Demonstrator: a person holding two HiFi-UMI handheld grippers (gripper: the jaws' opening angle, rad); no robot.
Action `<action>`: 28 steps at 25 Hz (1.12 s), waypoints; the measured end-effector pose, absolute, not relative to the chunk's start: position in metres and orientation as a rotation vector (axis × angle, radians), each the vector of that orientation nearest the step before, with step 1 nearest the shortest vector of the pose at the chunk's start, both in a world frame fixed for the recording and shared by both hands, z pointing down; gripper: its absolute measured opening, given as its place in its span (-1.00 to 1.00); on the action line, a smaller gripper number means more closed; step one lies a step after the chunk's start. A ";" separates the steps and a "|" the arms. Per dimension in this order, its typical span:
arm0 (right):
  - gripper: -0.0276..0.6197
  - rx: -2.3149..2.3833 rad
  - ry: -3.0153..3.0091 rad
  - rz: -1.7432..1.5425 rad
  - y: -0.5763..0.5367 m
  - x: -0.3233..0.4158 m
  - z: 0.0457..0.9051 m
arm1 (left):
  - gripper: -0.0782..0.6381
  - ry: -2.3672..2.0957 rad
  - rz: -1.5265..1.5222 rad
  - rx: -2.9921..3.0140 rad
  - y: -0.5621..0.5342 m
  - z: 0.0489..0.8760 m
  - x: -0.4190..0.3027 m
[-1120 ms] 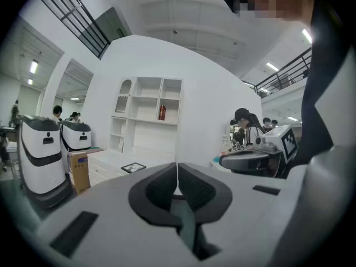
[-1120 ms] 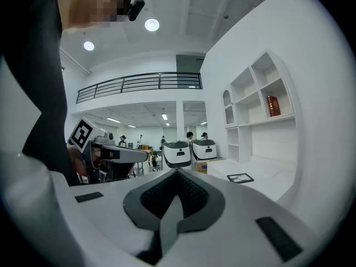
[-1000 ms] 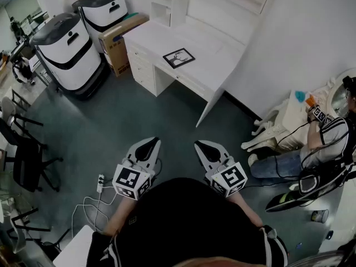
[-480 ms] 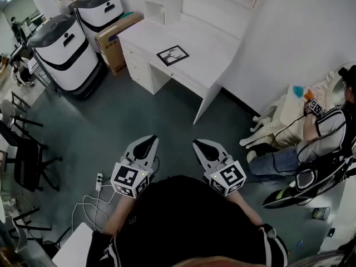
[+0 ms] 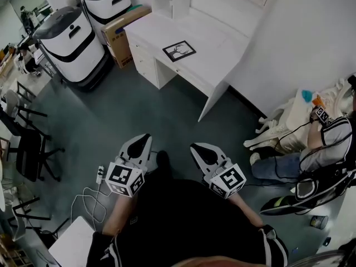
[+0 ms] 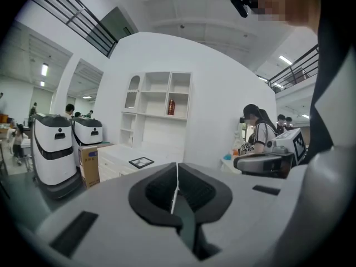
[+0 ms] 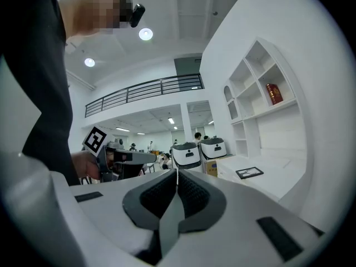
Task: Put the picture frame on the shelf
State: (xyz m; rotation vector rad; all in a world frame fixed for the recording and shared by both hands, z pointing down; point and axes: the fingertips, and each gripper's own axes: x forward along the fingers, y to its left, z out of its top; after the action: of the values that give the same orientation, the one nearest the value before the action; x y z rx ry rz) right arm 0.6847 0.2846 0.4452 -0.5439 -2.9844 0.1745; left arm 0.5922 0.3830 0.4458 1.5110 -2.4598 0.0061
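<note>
A black picture frame [image 5: 179,50] lies flat on the white desk [image 5: 222,52], far ahead of both grippers. It also shows small in the left gripper view, picture frame [image 6: 141,162], and in the right gripper view, picture frame [image 7: 250,173]. A white shelf unit [image 6: 158,107] stands on the desk's back, with a red object [image 6: 171,107] in one compartment. My left gripper [image 5: 142,140] and right gripper [image 5: 196,147] are held close to the body above the grey floor. Both are shut with nothing between the jaws.
Two white and black machines [image 5: 69,43] and a cardboard box [image 5: 125,26] stand left of the desk. A person [image 5: 325,149] sits on the floor at the right, beside a white chair [image 5: 283,124]. Black chairs [image 5: 25,149] and a power strip with cables [image 5: 100,174] lie at the left.
The view has shifted slightly, so the desk and frame sit a little differently in the picture. Both grippers stay shut and close together; a shoe now shows between them.
</note>
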 end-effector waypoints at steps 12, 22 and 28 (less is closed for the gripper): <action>-0.84 -0.530 -2.983 0.218 0.246 0.536 0.444 | -0.74 -2.418 0.021 1.530 0.341 0.449 0.451; -0.84 -0.509 -2.992 0.189 0.244 0.402 0.432 | -0.74 -2.418 0.008 1.600 0.339 0.441 0.331; -0.84 -0.505 -2.915 0.238 0.236 0.360 0.449 | -0.74 -2.398 -0.009 1.582 0.333 0.452 0.288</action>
State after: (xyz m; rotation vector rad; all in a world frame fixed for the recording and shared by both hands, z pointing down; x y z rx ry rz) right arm 0.3603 0.2363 0.4490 -0.5048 -2.9152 0.2378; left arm 0.2884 0.3330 0.4516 1.5818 -2.3980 -0.0091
